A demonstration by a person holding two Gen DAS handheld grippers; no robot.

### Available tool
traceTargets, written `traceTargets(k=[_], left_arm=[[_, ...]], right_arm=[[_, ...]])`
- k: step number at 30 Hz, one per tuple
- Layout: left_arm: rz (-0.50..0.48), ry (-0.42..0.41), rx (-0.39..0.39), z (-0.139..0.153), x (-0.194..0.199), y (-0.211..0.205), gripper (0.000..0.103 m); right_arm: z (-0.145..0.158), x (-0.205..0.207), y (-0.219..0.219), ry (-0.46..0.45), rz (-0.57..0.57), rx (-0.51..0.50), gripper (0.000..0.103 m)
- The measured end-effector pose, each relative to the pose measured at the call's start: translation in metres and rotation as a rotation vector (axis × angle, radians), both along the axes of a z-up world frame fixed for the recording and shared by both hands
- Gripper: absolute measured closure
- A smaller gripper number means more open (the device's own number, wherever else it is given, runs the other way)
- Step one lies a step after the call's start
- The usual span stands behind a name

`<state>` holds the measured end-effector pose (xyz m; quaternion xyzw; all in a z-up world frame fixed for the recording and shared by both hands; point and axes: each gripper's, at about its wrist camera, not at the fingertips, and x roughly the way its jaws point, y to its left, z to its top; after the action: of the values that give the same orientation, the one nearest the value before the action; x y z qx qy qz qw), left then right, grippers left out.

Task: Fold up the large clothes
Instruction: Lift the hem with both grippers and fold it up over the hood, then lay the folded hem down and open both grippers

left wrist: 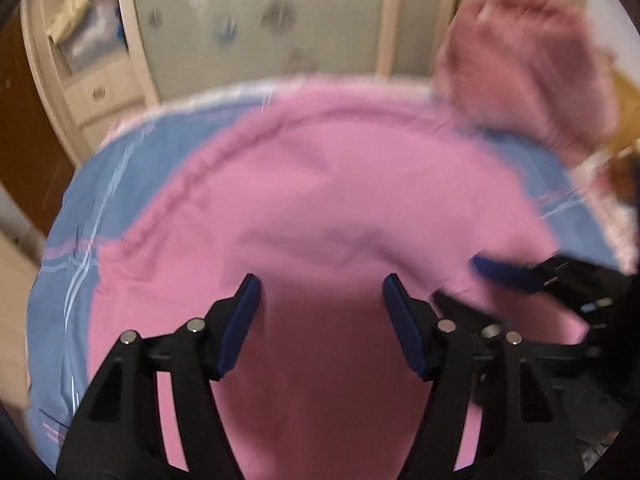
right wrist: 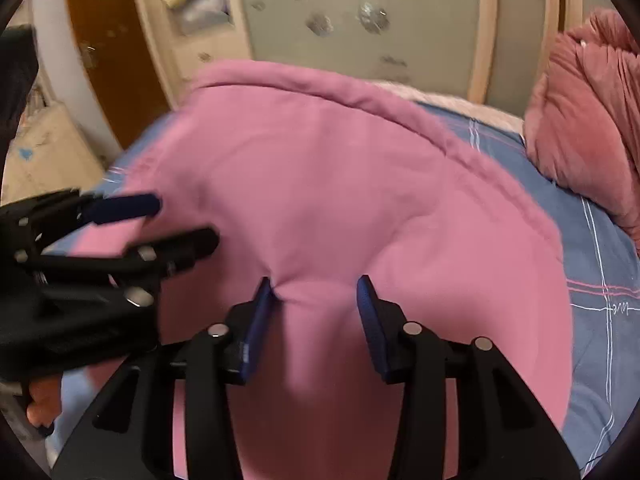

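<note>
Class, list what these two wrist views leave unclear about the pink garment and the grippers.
- Pink garment: left wrist view is motion-blurred; near part hidden behind the left gripper.
- Garment type: hem cut off at the bottom edge in both views.
- Right gripper: fabric bunches between its fingers, jaws apart; grip uncertain.

A bed in blue plaid sheets (right wrist: 600, 248) fills the room. Behind stands a cream wardrobe (left wrist: 256, 20) with frosted patterned doors. A brown wooden door (right wrist: 104, 40) is beside it.
</note>
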<state>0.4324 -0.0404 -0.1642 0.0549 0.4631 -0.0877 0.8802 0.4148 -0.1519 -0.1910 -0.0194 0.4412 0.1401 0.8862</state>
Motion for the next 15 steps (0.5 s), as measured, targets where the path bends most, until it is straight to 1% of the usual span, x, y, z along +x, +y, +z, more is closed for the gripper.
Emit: traceTargets(k=[3,4,5,6,7,8,9,10,12,13,14,15], left_arm=[[0.061,0.144,-0.009,-0.041,0.038,0.014,0.036],[0.073,0.188,-0.038,-0.058,0.049,0.02,0.035],[0.073,0.2,-0.041,-0.069,0.054,0.021,0.035],[0.07,0.197,-0.023,-0.076,0.054,0.019,0.035],[0.067,0.184,0.028,-0.083,0.053,0.012,0.034],[0.069,0.18,0.051,-0.085,0.053,0.01,0.034],[0.074,0.184,0.062,-0.086,0.052,0.012,0.034],[0.077,0.191,0.053,-0.085,0.052,0.015,0.035],[0.08,0.194,-0.01,-0.069,0.049,0.023,0.038],[0.078,0.182,-0.041,-0.059,0.046,0.028,0.043],[0.062,0.139,-0.076,-0.043,0.039,0.032,0.044],[0.051,0.098,-0.09,-0.031,0.035,0.031,0.044]], right_arm=[[-0.028,0.029,-0.012,0.062,-0.019,0.031,0.058],[-0.035,0.036,-0.014,0.074,-0.028,0.035,0.06],[-0.041,0.038,-0.017,0.08,-0.04,0.034,0.062],[-0.047,0.041,-0.017,0.078,-0.054,0.031,0.063],[-0.053,0.045,-0.012,0.068,-0.057,0.011,0.063],[-0.058,0.043,-0.004,0.048,-0.05,-0.047,0.063],[-0.059,0.04,-0.001,0.035,-0.043,-0.083,0.062],[-0.056,0.035,0.003,0.031,-0.037,-0.095,0.062],[-0.036,0.025,-0.006,0.035,-0.033,-0.031,0.062],[-0.022,0.021,-0.017,0.025,-0.043,0.034,0.063],[-0.007,0.018,-0.026,-0.012,-0.057,0.08,0.062],[0.0,0.019,-0.03,-0.043,-0.071,0.093,0.062]])
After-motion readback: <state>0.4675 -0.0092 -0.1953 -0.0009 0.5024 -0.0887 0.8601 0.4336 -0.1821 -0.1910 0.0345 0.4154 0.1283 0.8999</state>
